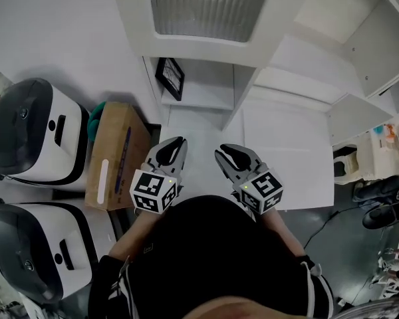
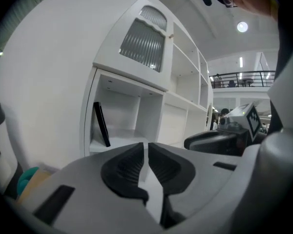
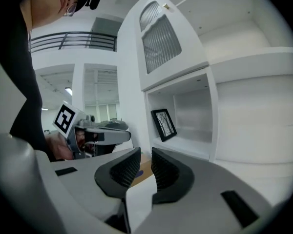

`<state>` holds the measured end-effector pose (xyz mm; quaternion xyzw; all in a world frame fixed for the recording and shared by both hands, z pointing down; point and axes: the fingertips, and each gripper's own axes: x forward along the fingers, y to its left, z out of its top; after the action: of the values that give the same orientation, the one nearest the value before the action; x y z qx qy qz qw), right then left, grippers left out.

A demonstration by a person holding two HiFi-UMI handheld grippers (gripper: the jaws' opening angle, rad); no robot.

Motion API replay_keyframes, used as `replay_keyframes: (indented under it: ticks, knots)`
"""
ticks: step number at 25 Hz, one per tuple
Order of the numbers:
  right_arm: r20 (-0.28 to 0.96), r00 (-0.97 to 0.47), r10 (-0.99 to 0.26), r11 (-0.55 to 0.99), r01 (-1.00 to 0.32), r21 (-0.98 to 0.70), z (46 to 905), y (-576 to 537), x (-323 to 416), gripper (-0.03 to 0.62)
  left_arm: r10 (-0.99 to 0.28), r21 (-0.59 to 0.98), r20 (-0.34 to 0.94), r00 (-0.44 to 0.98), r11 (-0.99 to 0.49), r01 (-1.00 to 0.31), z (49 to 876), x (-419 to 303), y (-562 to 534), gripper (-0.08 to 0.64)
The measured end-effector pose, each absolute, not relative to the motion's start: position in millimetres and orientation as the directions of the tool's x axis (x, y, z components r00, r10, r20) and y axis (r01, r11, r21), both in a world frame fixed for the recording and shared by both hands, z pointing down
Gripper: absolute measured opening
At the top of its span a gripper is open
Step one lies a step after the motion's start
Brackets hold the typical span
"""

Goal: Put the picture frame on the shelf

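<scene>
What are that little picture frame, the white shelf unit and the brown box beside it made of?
Picture frame: thin black matte border, likely painted wood or plastic; I can't tell which.
Shelf unit: smooth white square-edged panels, probably painted or laminated board.
Box: dull brown flat sides, looks like cardboard.

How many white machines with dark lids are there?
2. The far white machine stands beside the cardboard box; the near white machine is closer to the person. Others may lie out of frame.
</scene>
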<state>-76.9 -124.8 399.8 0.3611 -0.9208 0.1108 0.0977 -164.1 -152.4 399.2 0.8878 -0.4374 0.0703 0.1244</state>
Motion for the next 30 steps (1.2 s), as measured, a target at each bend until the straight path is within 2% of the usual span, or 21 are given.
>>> replay_keyframes:
  ticks: [7, 13, 30]
  knots:
    - [0.147, -0.7, -0.699, 0.684, -0.714, -0.149, 374, -112, -58, 0.031, -0.747, 0.127, 0.232, 0.623, -0.611, -0.781, 384, -162, -137, 0.009]
    - [0.03, -0.708, -0.706, 0.702, -0.704, -0.108, 343, -106, -61, 0.02, -0.741, 0.092, 0.22, 0.635, -0.632, -0.77, 371, -164, -130, 0.008]
    - [0.07, -0.719, -0.691, 0.717, -0.695, -0.062, 347, -108, -70, 0.017, -0.724, 0.101, 0.209, 0.657, -0.653, -0.751, 367, -159, -133, 0.008]
